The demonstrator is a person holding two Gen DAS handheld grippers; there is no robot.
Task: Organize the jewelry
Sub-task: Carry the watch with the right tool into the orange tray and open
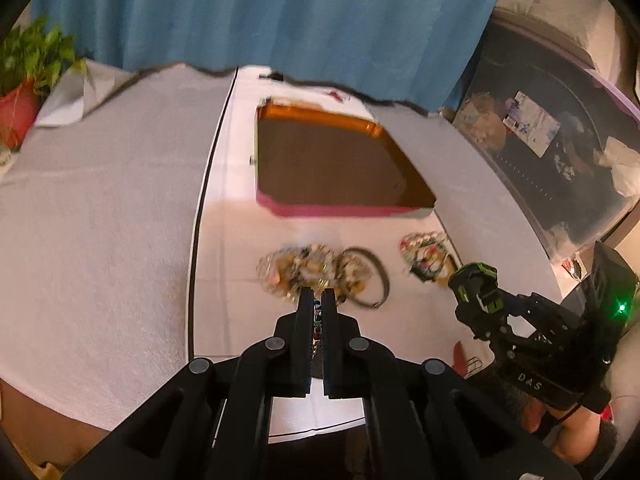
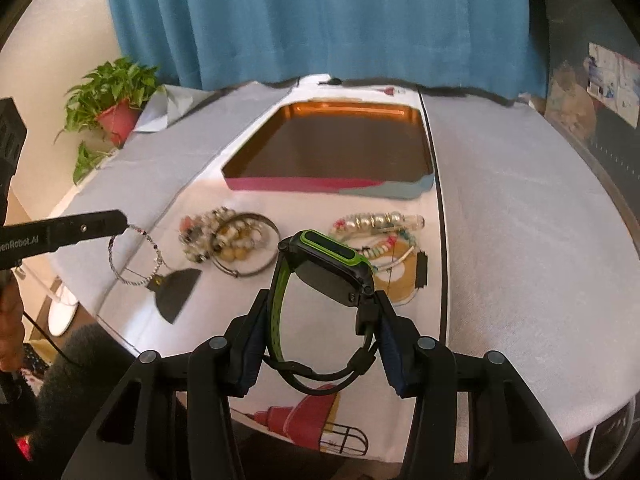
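A table draped in white cloth [image 2: 520, 208] carries an empty orange-walled tray [image 2: 336, 152] toward its far edge, in front of a blue curtain [image 2: 320, 20]. The tray sits open and clear, apparently as the place where the jewelry is to be gathered.

Between the tray and the near edge lie two loose heaps: a tangle of beaded bracelets with a dark bangle [image 2: 232, 244], and beside it a cluster of pearl and bead strands [image 2: 380, 232].

The right gripper [image 2: 320, 344] is clamped on a black and green watch [image 2: 324, 264], its pads pressing the strap loop from both sides, so the watch face stands up clear of the table.

The left gripper [image 1: 318, 300] has its fingers pinched together on a thin chain bracelet [image 2: 136, 256], which hangs as a loop below the tips, above the cloth near the table's left edge.

Both pieces seem held ready to carry to the tray.
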